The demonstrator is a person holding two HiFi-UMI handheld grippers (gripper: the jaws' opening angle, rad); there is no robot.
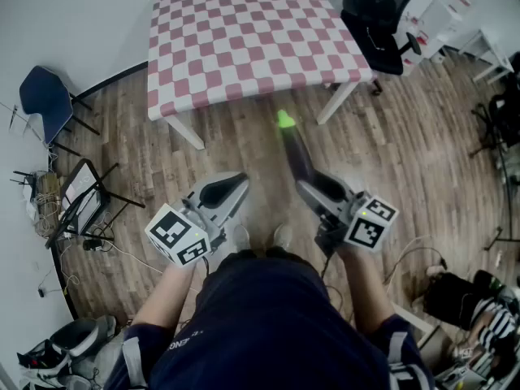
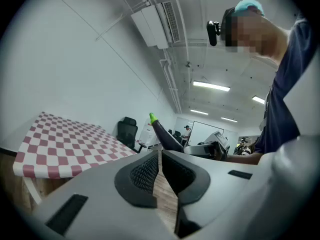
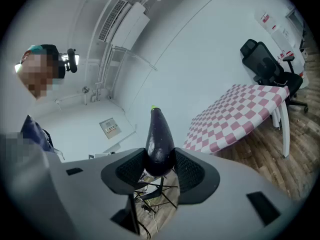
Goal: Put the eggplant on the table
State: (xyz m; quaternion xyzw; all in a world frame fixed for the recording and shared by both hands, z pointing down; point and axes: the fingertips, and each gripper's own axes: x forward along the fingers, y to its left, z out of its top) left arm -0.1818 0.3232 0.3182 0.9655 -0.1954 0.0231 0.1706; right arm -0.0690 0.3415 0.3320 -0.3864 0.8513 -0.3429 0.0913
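A dark purple eggplant (image 1: 294,149) with a green tip is clamped by its thick end between the pads of my right gripper (image 1: 305,179); it sticks out ahead, tip toward the table. In the right gripper view the eggplant (image 3: 159,139) rises from between the black pads, which press on both its sides. The table (image 1: 244,31), under a pink-and-white checked cloth, stands ahead across the wood floor with nothing on it. My left gripper (image 1: 234,184) is held beside the right one, shut and holding nothing. In the left gripper view the eggplant (image 2: 162,133) shows off to the right.
A black office chair (image 1: 382,15) stands at the table's right corner and a blue chair (image 1: 45,96) by the left wall. A black stand with cables (image 1: 81,197) sits at the left. White furniture (image 1: 479,31) fills the far right; a person (image 1: 479,307) is low at the right.
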